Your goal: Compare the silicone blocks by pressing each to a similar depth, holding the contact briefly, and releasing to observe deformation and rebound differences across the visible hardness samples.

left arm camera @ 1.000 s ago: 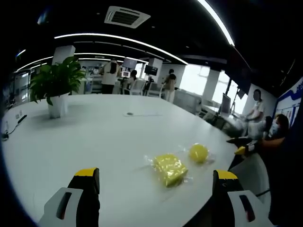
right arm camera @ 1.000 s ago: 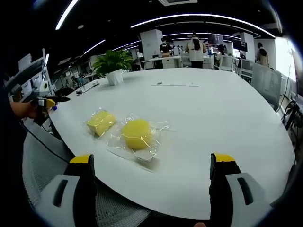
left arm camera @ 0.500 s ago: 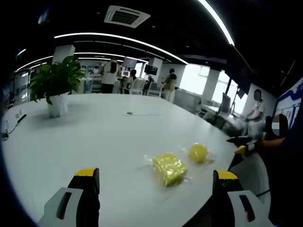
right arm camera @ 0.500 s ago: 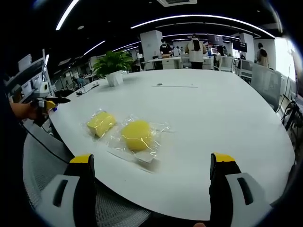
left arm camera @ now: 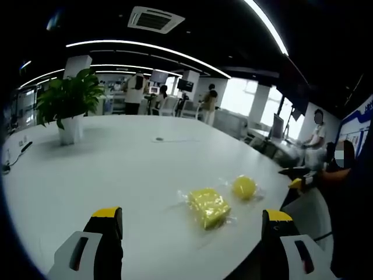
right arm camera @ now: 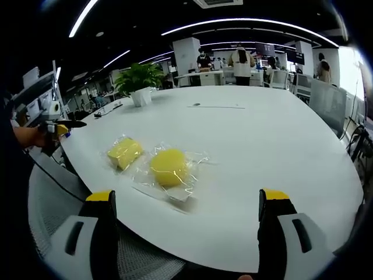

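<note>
The right gripper [right arm camera: 185, 219] hangs above the near edge of a big white table [right arm camera: 274, 151], with its two jaws wide apart and nothing between them. Two yellow blocks lie on the table in clear plastic bags. The round block [right arm camera: 168, 167] is nearer. The square block [right arm camera: 124, 150] sits just beside it, to the left. A green plant [right arm camera: 140, 79] in a white pot stands far back on the table.

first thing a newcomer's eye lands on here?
The two bright yellow silicone blocks in clear wrappers near the edge of the white table: a round block and a squarish block beside it, both untouched. Next, the potted plant on the table's far side. Both grippers hang back with jaws wide apart.
</note>
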